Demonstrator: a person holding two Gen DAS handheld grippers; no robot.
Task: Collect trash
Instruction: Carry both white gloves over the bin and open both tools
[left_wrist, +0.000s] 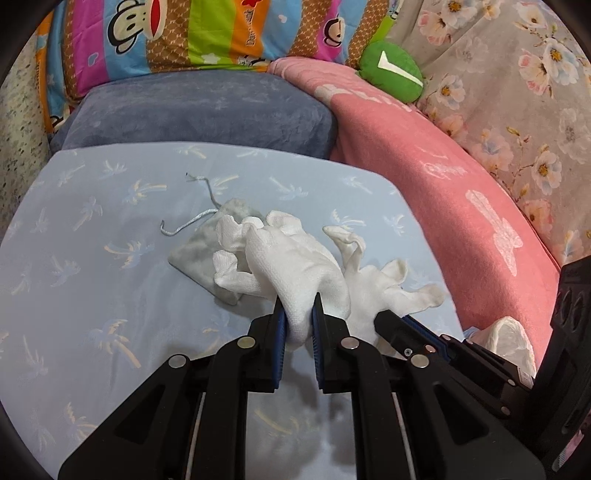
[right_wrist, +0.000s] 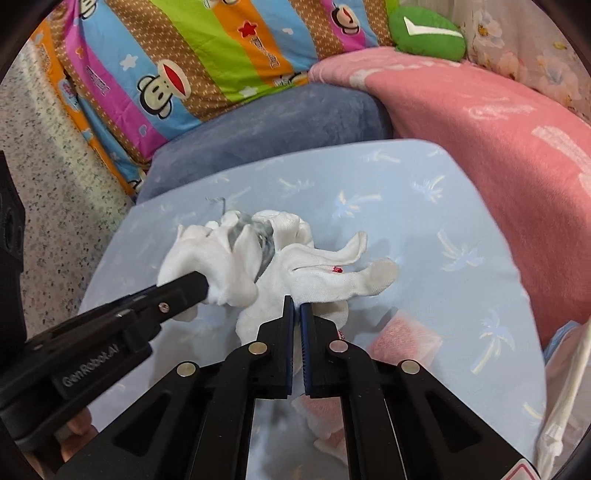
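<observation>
Two white cloth gloves lie bunched on a light blue palm-print sheet (left_wrist: 92, 229). My left gripper (left_wrist: 297, 314) is shut on the left white glove (left_wrist: 295, 266); it enters the right wrist view from the left (right_wrist: 199, 286). My right gripper (right_wrist: 296, 304) is shut on the cuff of the right white glove (right_wrist: 332, 277), which has a small red mark; it shows in the left wrist view (left_wrist: 388, 288). A small grey drawstring pouch (left_wrist: 199, 251) lies under and behind the gloves, partly hidden.
A grey-blue cushion (left_wrist: 203, 114), a striped monkey-print pillow (left_wrist: 184, 33), a green plush (left_wrist: 391, 70) and a pink blanket (left_wrist: 461, 192) ring the sheet. A pink cloth (right_wrist: 406, 339) lies below my right gripper. A white plastic bag (left_wrist: 513, 343) sits at right.
</observation>
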